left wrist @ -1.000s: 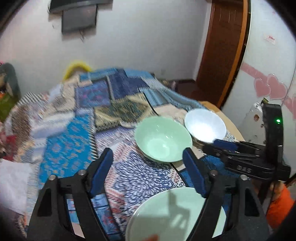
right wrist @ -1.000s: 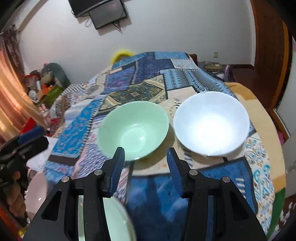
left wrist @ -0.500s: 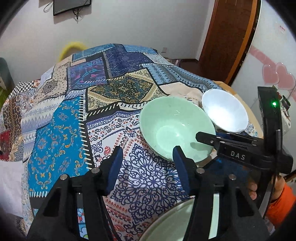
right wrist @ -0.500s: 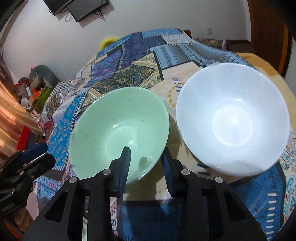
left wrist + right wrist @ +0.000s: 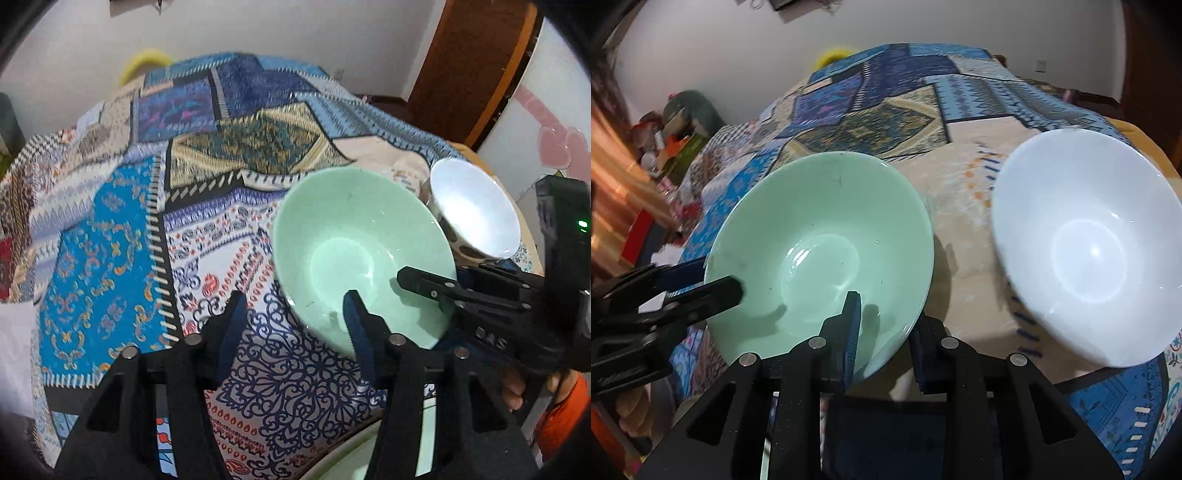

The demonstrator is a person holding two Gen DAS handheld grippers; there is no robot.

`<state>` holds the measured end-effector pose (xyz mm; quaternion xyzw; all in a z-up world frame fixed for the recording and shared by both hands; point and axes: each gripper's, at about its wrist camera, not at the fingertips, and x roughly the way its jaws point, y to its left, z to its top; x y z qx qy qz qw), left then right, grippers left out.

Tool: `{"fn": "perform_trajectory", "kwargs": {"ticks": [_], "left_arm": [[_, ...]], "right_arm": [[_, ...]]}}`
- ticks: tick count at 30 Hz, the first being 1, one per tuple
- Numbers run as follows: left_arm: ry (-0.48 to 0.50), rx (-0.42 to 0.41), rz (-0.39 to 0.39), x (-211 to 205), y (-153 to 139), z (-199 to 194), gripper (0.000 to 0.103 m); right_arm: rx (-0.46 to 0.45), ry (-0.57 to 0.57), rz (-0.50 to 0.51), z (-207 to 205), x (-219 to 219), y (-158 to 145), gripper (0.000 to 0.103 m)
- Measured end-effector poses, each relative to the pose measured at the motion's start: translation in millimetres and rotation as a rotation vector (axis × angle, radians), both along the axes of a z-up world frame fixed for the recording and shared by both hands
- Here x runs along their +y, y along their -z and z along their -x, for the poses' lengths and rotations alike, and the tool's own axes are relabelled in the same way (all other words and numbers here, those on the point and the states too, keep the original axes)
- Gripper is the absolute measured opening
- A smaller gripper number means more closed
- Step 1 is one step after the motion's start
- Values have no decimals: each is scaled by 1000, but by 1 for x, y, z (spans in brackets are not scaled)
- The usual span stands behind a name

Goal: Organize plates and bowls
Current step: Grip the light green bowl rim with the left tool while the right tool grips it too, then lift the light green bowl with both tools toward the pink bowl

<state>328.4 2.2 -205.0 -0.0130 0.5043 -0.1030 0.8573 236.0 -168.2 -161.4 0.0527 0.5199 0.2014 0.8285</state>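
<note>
A pale green bowl sits on the patchwork cloth, with a white bowl to its right. My right gripper grips the green bowl's near rim, one finger inside and one outside, jaws still closing. My left gripper straddles the green bowl's left rim. Its jaws are closing with a wide gap, and the pads are off the bowl. A pale green plate shows under the left gripper at the bottom edge.
The patchwork cloth covers a round table that falls away on all sides. A wooden door stands at the back right. Clutter sits on the floor to the left. A hand in an orange sleeve holds the right gripper.
Both grippers came down and closer to the green bowl. The right jaws narrowed around its near rim. The left jaws narrowed and now straddle its left rim.
</note>
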Motion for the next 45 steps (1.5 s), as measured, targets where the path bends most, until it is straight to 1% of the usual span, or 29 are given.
{"fn": "perform_trajectory", "kwargs": {"ticks": [2,4,6,8,9,16,20,25,36,45], "left_arm": [[1,16,-10,-1,5,0,49],[3,26,-17,-2,9,0,42],[1,43,-20,-3,13,-1,29],[0,55,-24,-4,17,-4,23],[-2,57,-24,-5,19,-5,21],[-3,45,-59,-9,23,-8,20],[-5,33,-58,-9,19,-5,20],[-14,15,-42,-8,9,5,20],[-51,-79,-11,-1,-34,46,20],[-80,-143,6,5,-67,84,20]], "right_arm": [[0,-20,-3,2,2,-1,22],[-4,-30,-7,5,2,-3,22],[2,-26,-24,4,1,-3,22],[9,-18,-42,1,1,-2,22],[10,-14,-47,0,1,-2,22],[-5,-4,-49,-1,6,-3,22],[-26,-5,-38,3,7,-9,22],[-36,1,-57,9,6,-19,22],[-120,-16,-74,35,13,-58,22],[-177,-36,-70,57,22,-84,22]]}}
